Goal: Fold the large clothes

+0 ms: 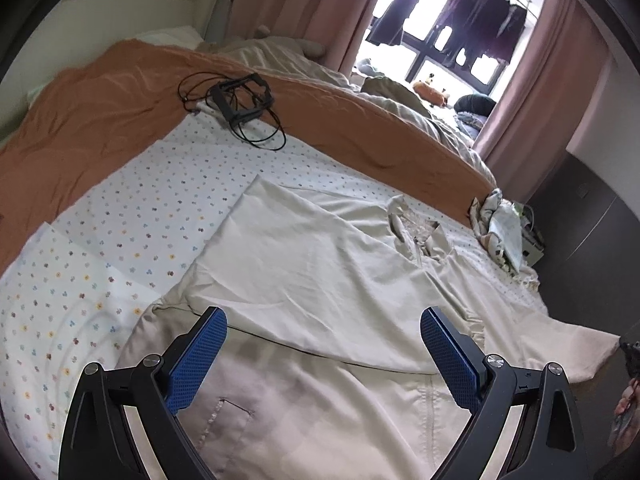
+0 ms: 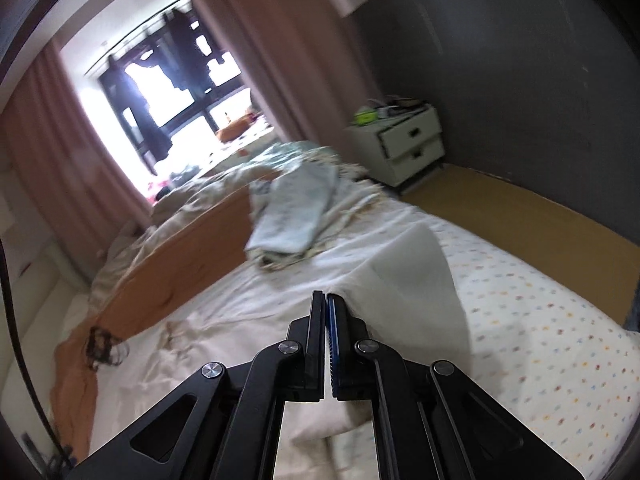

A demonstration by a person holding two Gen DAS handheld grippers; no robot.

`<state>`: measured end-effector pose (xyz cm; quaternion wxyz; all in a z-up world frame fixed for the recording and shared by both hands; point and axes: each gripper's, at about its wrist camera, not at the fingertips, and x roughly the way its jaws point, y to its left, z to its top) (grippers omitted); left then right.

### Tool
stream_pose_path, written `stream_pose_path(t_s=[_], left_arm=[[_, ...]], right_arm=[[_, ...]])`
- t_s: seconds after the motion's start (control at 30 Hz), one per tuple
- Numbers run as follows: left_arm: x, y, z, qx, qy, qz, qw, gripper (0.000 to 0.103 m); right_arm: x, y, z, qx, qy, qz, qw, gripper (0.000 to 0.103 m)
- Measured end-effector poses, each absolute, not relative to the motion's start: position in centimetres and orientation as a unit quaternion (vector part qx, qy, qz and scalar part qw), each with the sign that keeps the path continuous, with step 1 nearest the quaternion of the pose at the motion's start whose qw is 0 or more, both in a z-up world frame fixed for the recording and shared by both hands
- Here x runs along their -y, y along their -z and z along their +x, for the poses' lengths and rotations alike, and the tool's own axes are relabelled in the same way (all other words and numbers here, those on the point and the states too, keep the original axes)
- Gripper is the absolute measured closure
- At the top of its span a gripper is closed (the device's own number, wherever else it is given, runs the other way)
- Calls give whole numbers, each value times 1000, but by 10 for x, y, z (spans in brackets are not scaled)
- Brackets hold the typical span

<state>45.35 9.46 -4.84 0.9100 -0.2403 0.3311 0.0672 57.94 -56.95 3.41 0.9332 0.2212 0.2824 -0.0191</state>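
A large cream garment [image 1: 320,264] with a zip down its front lies spread on the dotted bedsheet [image 1: 152,208]; its left part is folded over the middle. My left gripper [image 1: 323,344] hovers low over the garment's near part, blue pads wide apart with nothing between them. In the right wrist view my right gripper [image 2: 326,300] is shut, its tips pinching a raised corner of the cream garment [image 2: 404,280], which drapes down from them to the bed. A sleeve [image 1: 576,344] stretches toward the right edge of the left wrist view, where a hand [image 1: 626,404] shows.
An orange blanket [image 1: 100,116] runs along the far side of the bed with a black device and cables [image 1: 240,104] on it. Crumpled pale clothes [image 2: 292,216] lie at the bed's far end. A white nightstand [image 2: 404,144] stands by the grey wall; pink curtains [image 2: 256,40] frame the window.
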Motion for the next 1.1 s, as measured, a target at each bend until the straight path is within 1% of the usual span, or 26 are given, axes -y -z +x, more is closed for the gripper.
stream_pose_path(t_s=[0.1, 0.23, 0.5, 0.67, 0.87, 1.0, 1.03, 1.07, 1.1], left_arm=[[-103, 46, 449, -327, -60, -261, 906, 5], [-110, 41, 443, -323, -51, -263, 908, 5], [-145, 39, 427, -313, -60, -298, 900, 5], [-157, 37, 421, -309, -64, -305, 899, 5], [-168, 40, 418, -310, -71, -315, 894, 5], [-169, 40, 417, -311, -74, -313, 894, 5], [-168, 40, 417, -312, -75, -311, 895, 5], [-167, 41, 418, -314, -76, -309, 895, 5], [-166, 42, 418, -316, -76, -306, 895, 5]], right_arm=[[528, -40, 583, -291, -6, 208, 934, 100], [471, -40, 589, -305, -37, 189, 933, 100], [379, -17, 599, -335, -87, 167, 923, 100], [323, 14, 608, -362, -112, 165, 911, 100], [267, 76, 616, -416, -134, 183, 880, 100], [241, 115, 611, -462, -136, 173, 859, 99], [237, 125, 608, -478, -138, 173, 850, 96], [234, 134, 607, -496, -136, 172, 840, 88], [231, 141, 607, -517, -133, 170, 828, 82]])
